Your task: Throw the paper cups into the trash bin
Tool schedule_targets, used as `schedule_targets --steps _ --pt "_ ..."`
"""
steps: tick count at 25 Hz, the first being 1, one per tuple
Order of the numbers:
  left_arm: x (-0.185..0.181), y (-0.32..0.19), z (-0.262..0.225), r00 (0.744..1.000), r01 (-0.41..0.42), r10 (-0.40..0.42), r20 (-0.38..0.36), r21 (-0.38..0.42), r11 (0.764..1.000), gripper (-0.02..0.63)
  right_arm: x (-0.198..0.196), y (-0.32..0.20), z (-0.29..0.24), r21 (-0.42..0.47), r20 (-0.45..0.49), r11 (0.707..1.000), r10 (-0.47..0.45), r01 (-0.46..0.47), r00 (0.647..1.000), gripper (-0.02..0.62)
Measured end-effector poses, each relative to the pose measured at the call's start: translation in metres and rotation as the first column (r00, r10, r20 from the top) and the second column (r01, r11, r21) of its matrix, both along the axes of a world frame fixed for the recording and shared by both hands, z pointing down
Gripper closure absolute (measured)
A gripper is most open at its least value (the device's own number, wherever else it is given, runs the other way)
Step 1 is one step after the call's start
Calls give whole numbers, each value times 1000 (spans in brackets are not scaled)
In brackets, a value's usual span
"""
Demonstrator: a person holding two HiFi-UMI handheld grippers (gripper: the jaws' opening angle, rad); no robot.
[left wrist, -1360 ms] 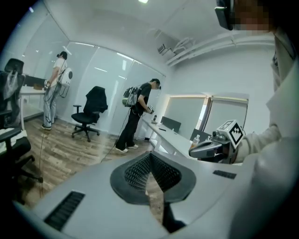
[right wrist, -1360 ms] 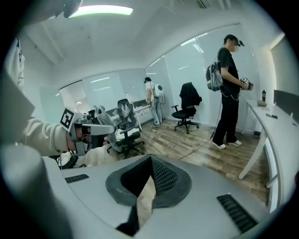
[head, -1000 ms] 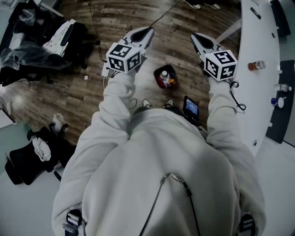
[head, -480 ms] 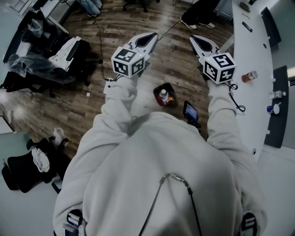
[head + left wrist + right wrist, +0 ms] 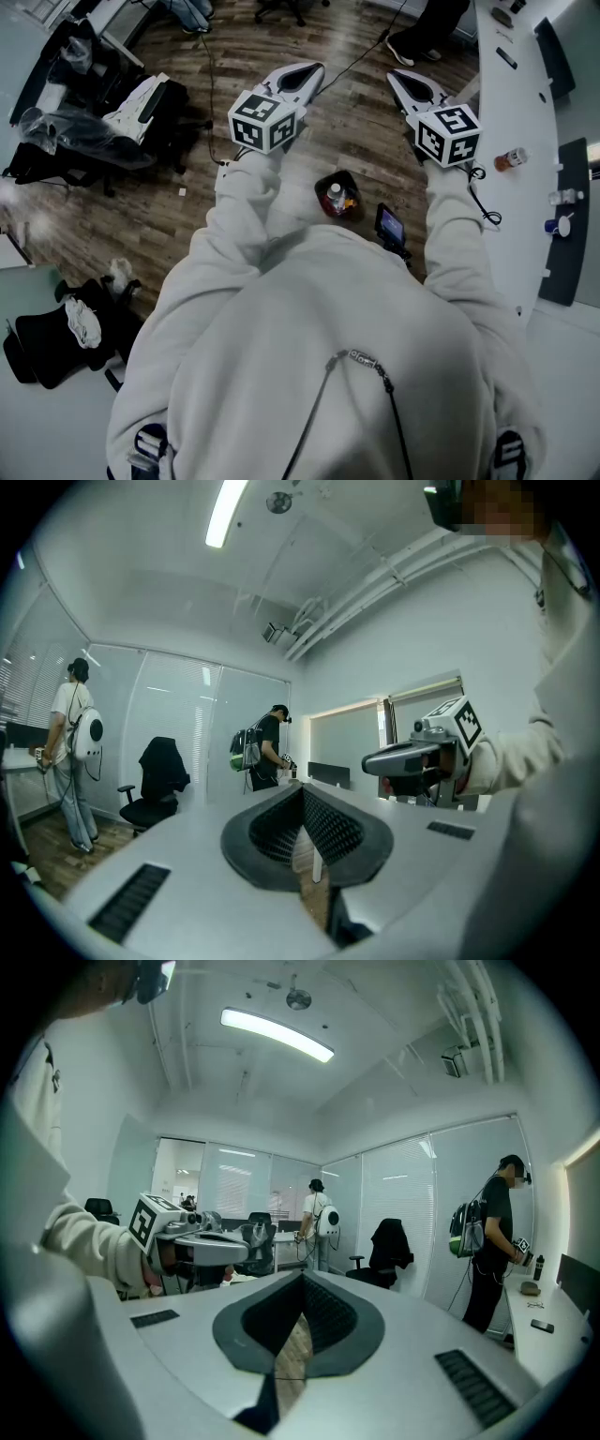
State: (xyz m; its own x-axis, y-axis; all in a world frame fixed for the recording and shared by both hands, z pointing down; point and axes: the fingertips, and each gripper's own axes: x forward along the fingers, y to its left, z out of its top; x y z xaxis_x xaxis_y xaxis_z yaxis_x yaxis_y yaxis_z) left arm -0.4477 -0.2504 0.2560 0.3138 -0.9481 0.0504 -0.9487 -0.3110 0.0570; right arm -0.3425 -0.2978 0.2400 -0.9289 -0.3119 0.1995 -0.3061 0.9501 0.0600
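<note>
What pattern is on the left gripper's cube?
The cube bears black-and-white square markers; clearest in the head view.

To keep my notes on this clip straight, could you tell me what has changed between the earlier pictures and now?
The left gripper and the right gripper have both risen a little, away from the trash bin on the floor beneath them. Nothing was taken hold of or let go: both sets of jaws stay together and empty. The bin and the white table have not moved.
</note>
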Motion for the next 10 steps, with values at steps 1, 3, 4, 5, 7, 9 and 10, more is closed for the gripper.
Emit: schedule_targets --steps 1,3,4,5,7,9,10 --pt "0 0 0 1000 -1 1 1 0 1000 603 -1 0 1 0 -1 1000 -2 2 1000 577" --pt "0 -1 0 1000 -2 2 2 2 1000 603 -1 0 2 -2 -3 1000 -5 5 1000 577" --pt "0 -2 0 1000 -1 1 1 3 1000 603 -2 -1 2 -2 -4 1000 -6 6 1000 577" --pt "-1 -3 -1 1000 1 -1 0 4 1000 603 -2 -2 2 -3 -5 1000 -7 7 1000 577" --pt "-3 -4 0 1000 5 -5 -2 4 1000 603 -3 -4 4 -5 -6 1000 -8 7 1000 577" --pt "-3 -5 1 1000 6 -6 -4 3 1000 603 -3 -6 6 -8 -8 1000 -7 7 1000 577" --pt "-3 -6 1 1000 7 -7 -5 2 1000 603 -3 -6 7 -10 -9 1000 -7 7 1000 577"
